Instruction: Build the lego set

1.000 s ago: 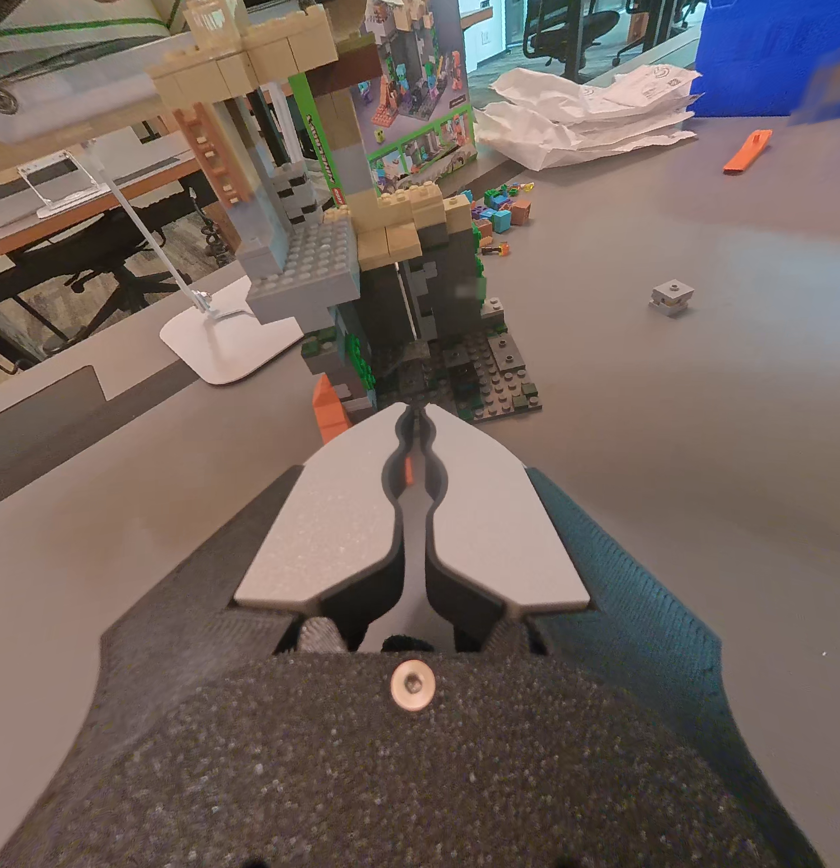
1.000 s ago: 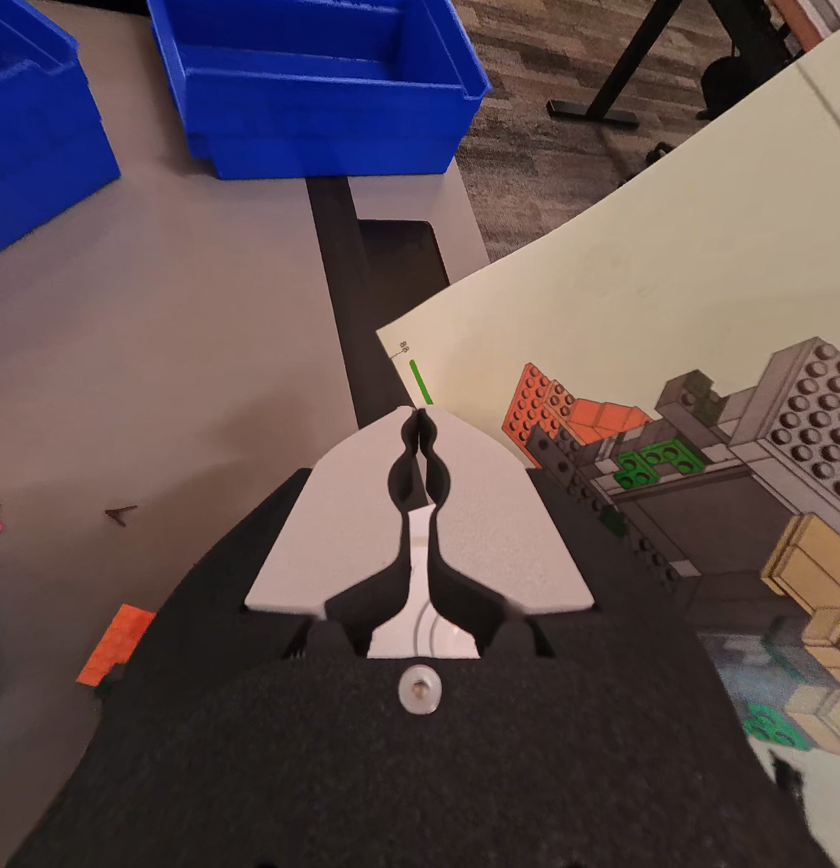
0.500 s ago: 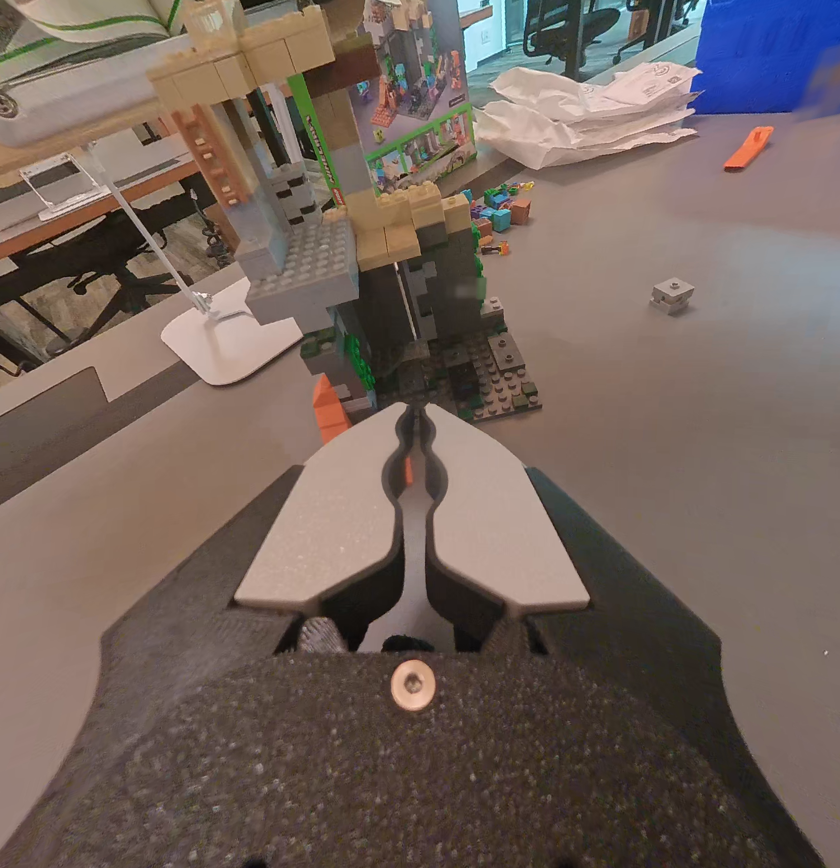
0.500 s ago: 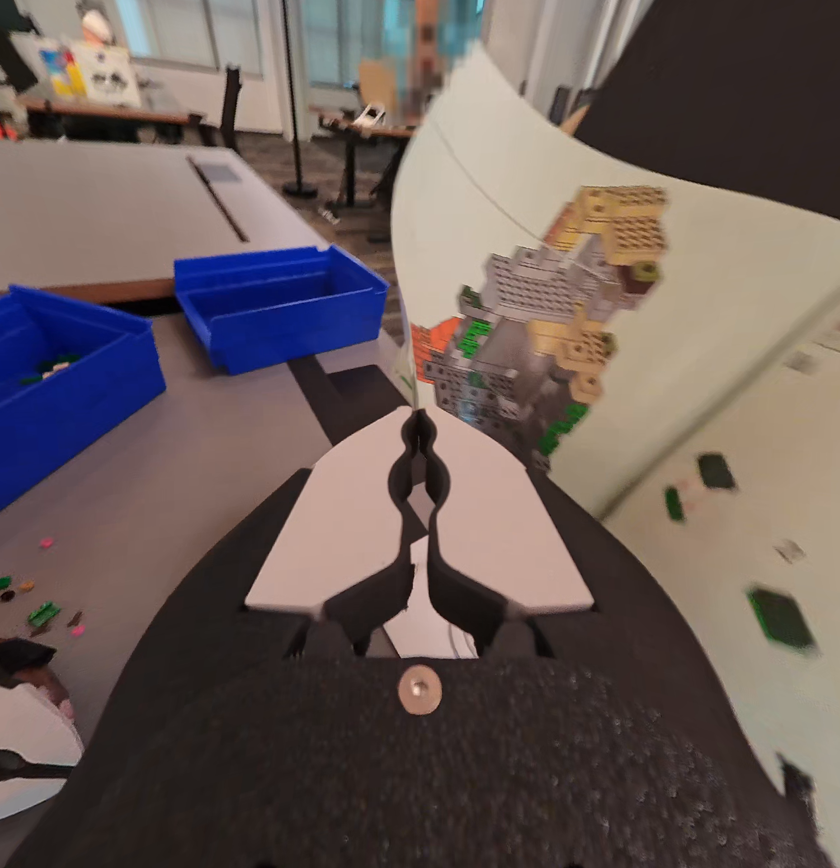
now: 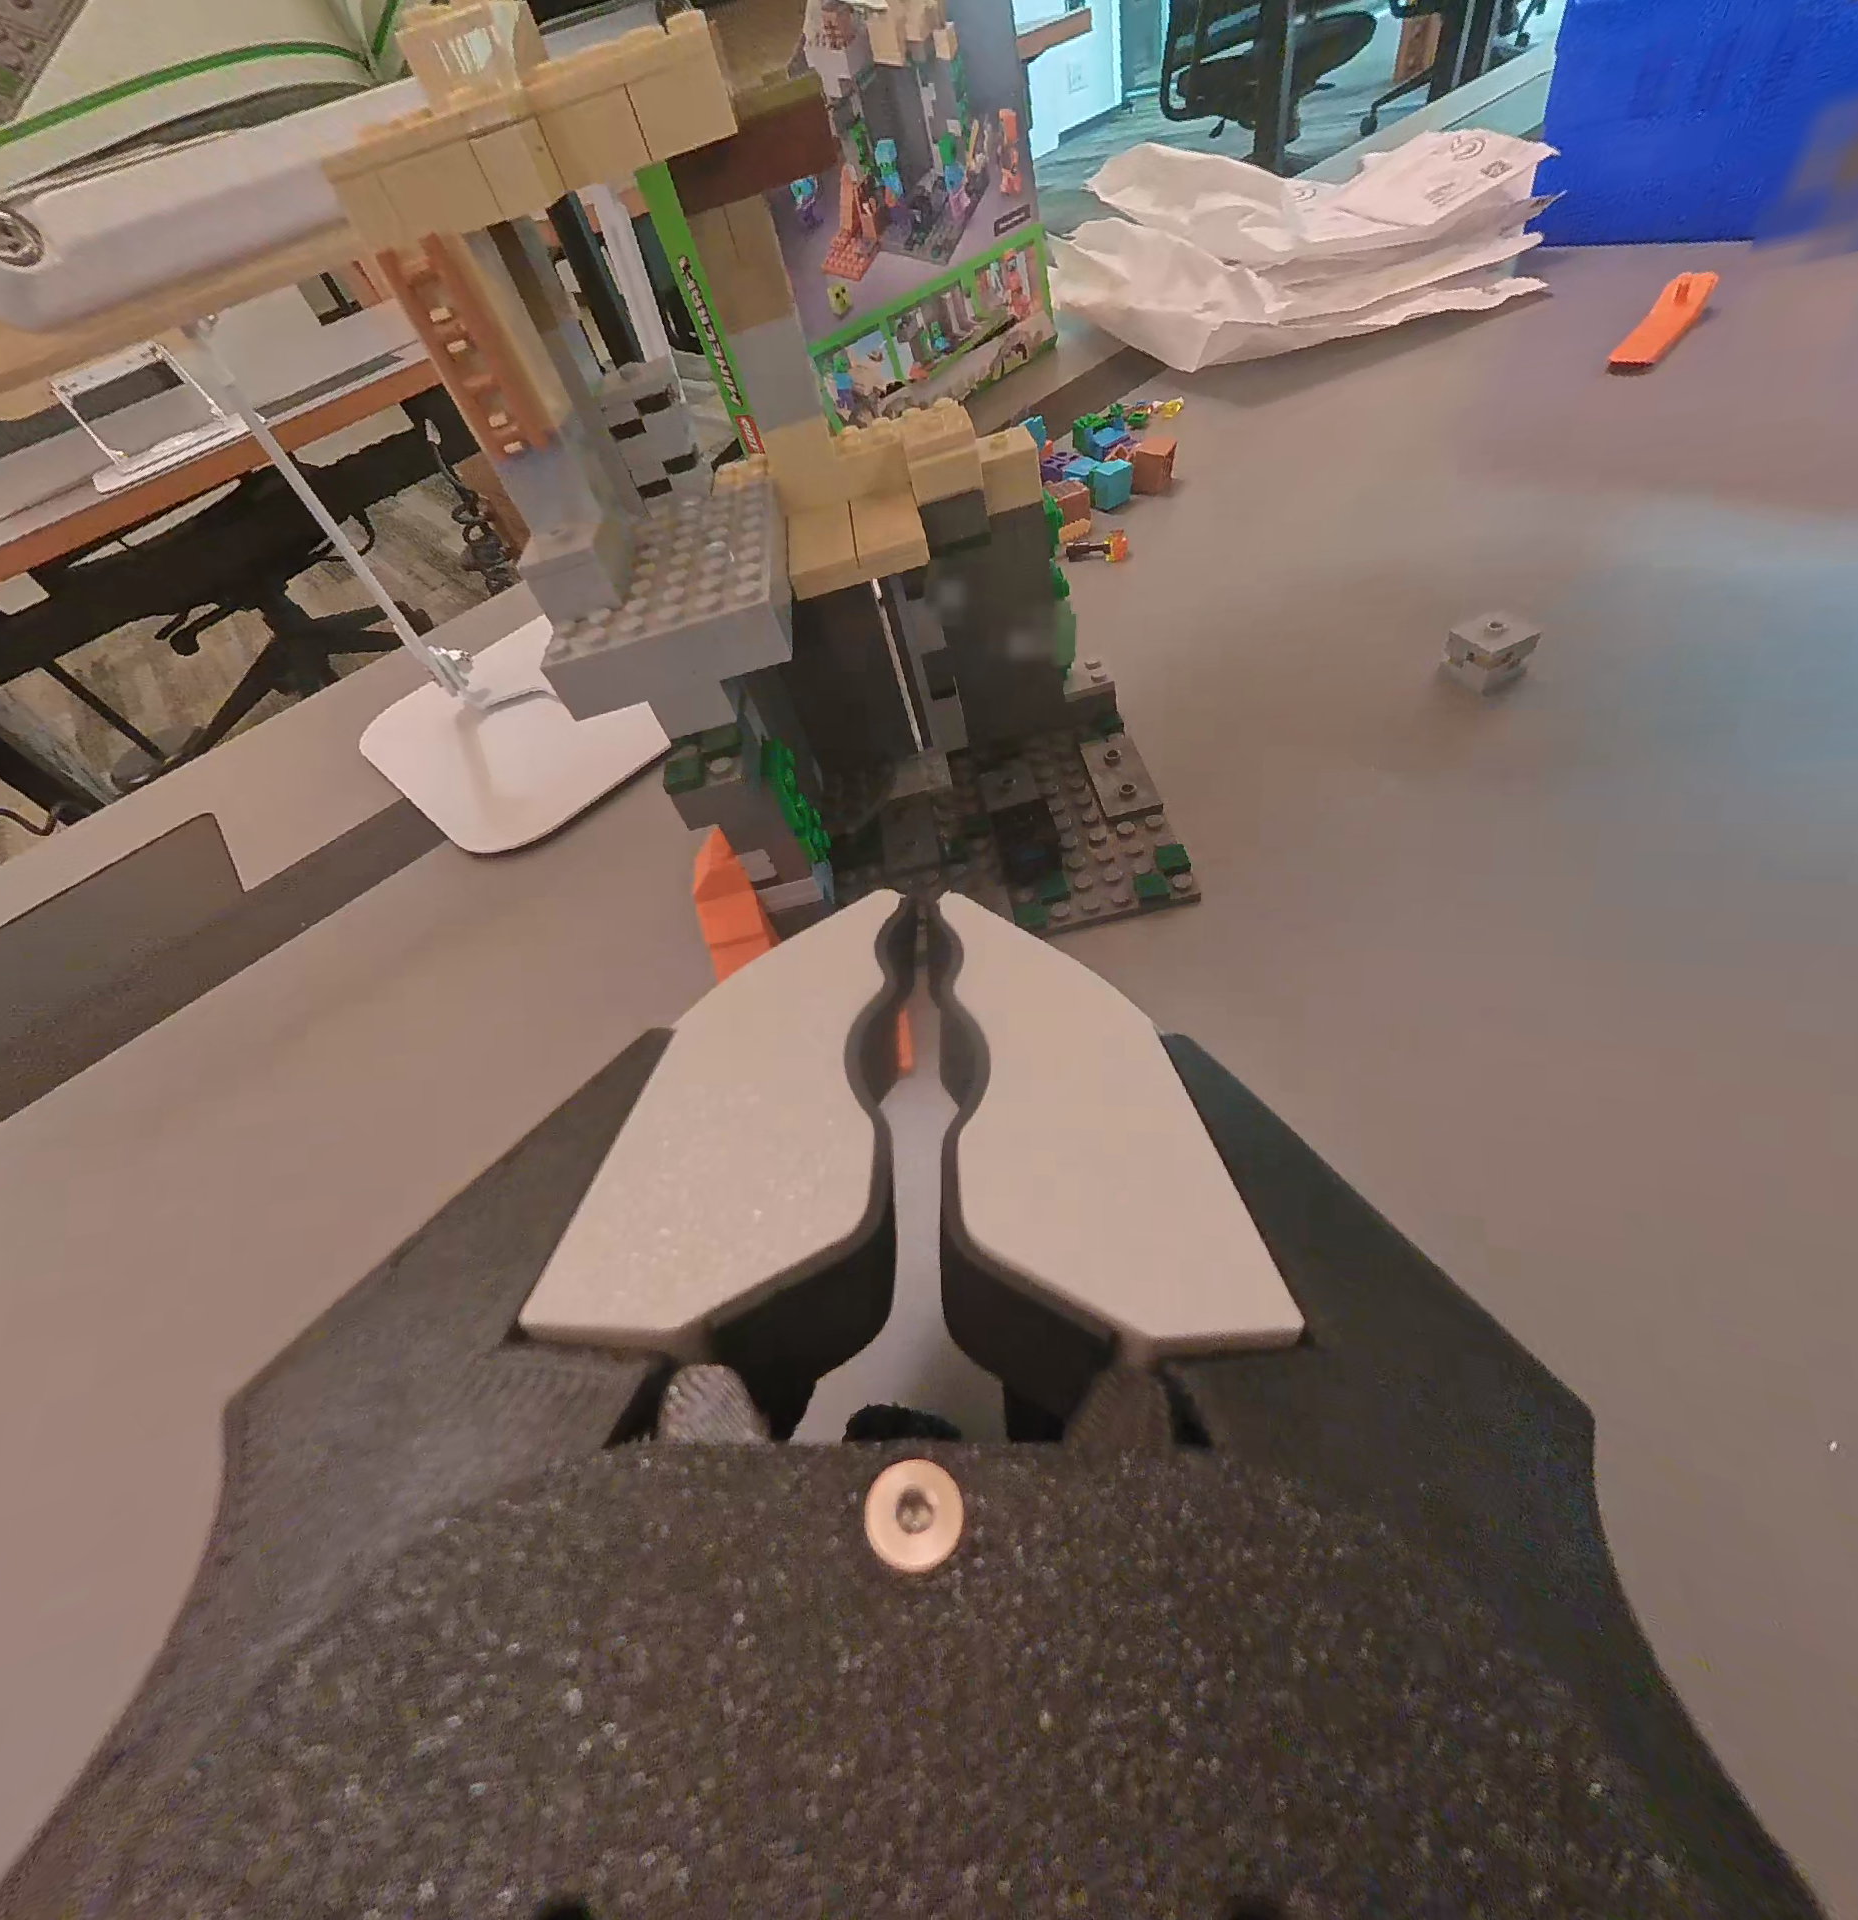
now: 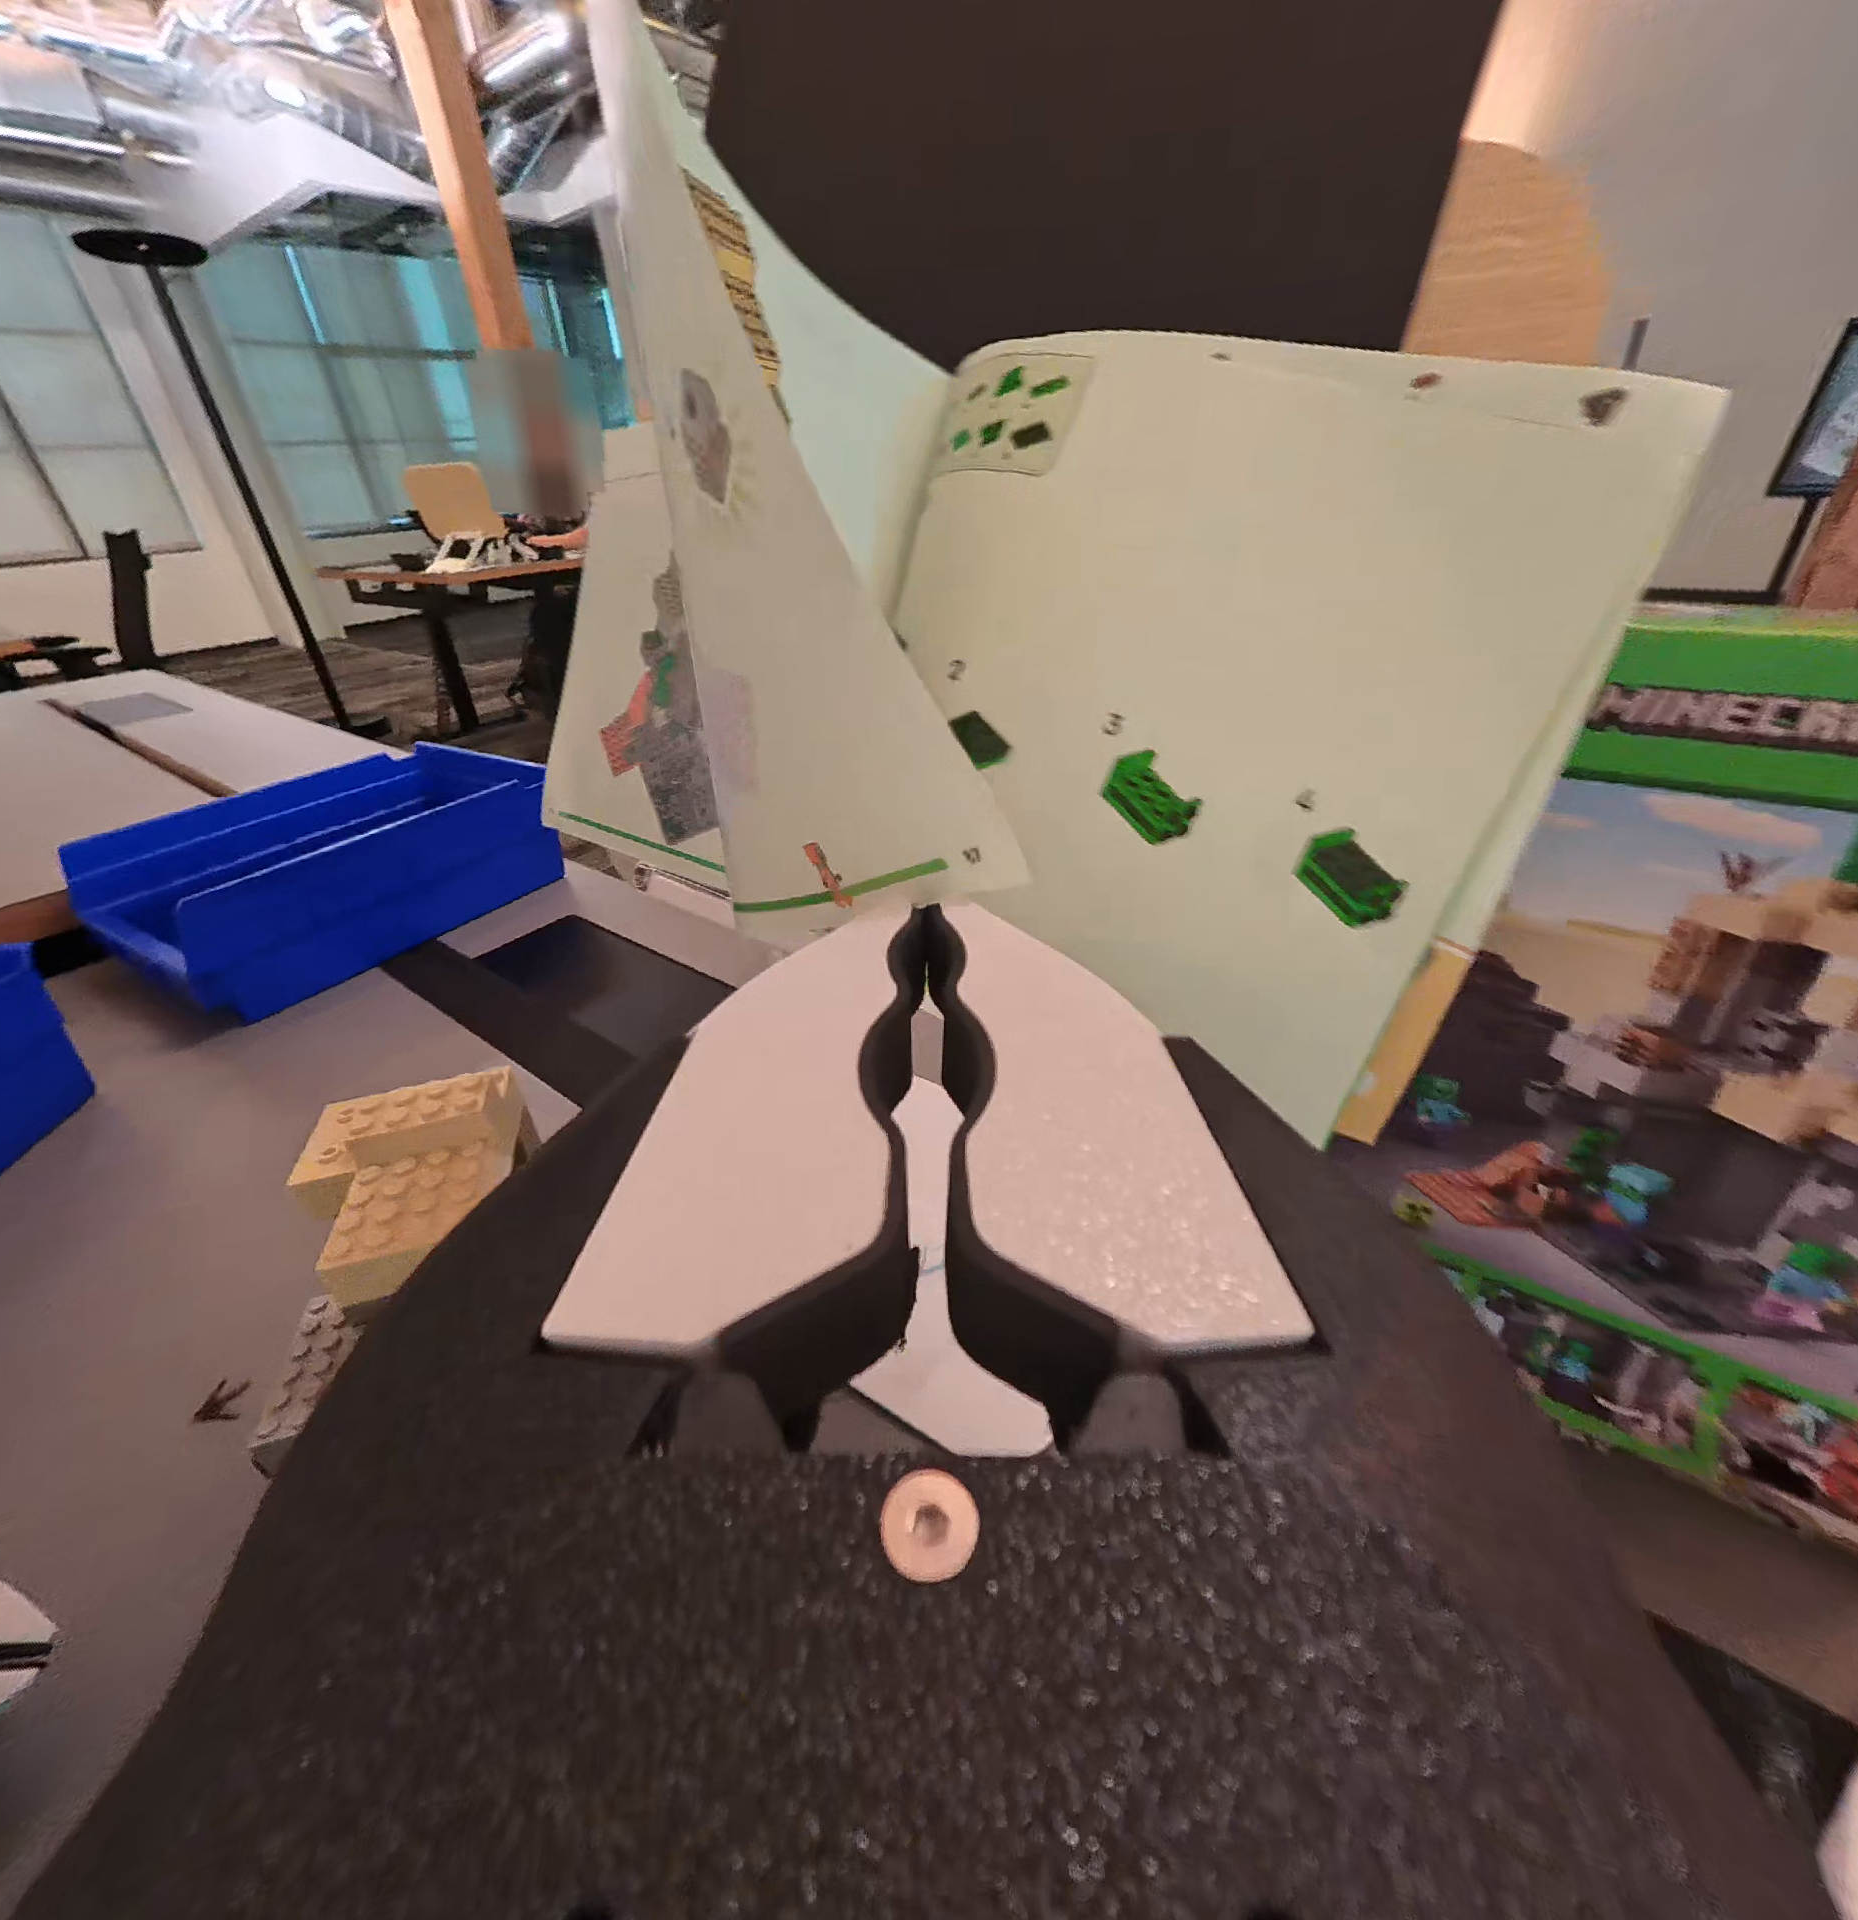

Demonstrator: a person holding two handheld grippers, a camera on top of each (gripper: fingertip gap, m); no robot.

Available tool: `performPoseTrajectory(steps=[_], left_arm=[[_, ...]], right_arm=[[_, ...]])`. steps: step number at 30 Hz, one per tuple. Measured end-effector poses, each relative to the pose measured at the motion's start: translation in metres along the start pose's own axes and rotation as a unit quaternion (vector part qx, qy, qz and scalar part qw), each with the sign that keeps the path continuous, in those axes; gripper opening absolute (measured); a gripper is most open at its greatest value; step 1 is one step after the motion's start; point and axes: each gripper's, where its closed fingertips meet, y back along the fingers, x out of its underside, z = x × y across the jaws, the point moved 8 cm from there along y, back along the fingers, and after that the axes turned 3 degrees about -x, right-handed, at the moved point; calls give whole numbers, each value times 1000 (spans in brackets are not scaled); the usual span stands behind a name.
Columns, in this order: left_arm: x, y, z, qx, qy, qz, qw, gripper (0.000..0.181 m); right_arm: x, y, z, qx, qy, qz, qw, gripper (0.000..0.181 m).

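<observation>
Tan and grey brickwork: the lego build stands upright on the grey table, dark studded baseplate at its foot, an orange sloped piece at its near left corner. Left gripper sits just in front of the baseplate, fingers pressed together, nothing visible between the tips. Behind the build: the set's box, a scatter of loose coloured bricks, crumpled white bags. One small grey brick lies apart to the right; an orange separator tool farther back.

Right gripper is clenched on the bottom edge of a page of the instruction booklet, page lifted and curled. Blue bins to the left on the table.
</observation>
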Motion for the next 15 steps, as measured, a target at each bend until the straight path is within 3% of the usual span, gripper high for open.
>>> performPoseTrajectory(steps=[15], left_arm=[[0,-1,0,1,0,1,1000,1]], right_arm=[[16,22,-24,30,-32,-6,999,0]])
